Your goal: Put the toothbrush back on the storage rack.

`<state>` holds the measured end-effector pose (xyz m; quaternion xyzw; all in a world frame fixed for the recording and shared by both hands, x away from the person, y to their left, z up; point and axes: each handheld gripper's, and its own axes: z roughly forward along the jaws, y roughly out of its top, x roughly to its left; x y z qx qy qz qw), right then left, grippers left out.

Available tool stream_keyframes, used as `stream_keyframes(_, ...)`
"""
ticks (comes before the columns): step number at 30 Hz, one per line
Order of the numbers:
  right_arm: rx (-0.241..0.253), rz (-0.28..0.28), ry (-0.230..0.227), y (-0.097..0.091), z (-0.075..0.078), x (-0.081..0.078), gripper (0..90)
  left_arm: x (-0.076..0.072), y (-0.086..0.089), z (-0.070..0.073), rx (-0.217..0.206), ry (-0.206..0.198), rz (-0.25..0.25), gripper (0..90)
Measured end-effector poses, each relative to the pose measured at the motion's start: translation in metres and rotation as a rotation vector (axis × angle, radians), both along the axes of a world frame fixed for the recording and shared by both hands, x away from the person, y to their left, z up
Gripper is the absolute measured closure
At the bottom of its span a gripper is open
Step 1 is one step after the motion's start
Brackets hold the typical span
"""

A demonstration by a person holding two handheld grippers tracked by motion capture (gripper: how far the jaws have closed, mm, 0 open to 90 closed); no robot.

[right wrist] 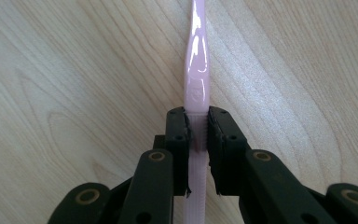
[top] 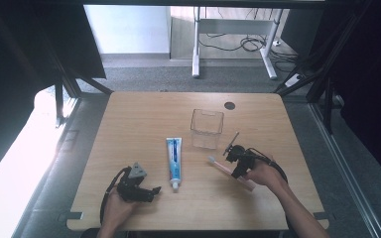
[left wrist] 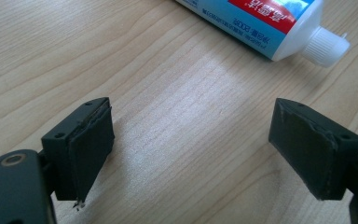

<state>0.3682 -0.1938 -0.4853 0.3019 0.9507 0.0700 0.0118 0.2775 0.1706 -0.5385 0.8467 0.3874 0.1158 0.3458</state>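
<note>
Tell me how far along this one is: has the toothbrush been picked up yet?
Done: the right gripper has shut on the pink toothbrush, pads pressing its handle. In hand: that grip; the toothbrush still seems to lie on the table, not lifted. Left: probably moving it into the clear container, which looks empty. The toothpaste tube lies untouched, and the left gripper is open over bare wood.

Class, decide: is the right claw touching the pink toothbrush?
Touching. The right gripper view shows the right claw with both pads pressed against the handle of the pink toothbrush, no gap either side.
</note>
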Motion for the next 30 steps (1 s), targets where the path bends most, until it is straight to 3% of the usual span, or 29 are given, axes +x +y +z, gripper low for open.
stream_keyframes(13, 0.072, -0.012, -0.015, -0.007, 0.013, -0.007, 79.0, 0.001, 0.002, 0.001, -0.035, -0.006, -0.003, 12.9)
stream_keyframes(30, 0.161, -0.031, -0.052, -0.018, 0.038, -0.01, 79.0, 0.0, 0.001, 0.001, -0.037, -0.01, -0.009, 12.8)
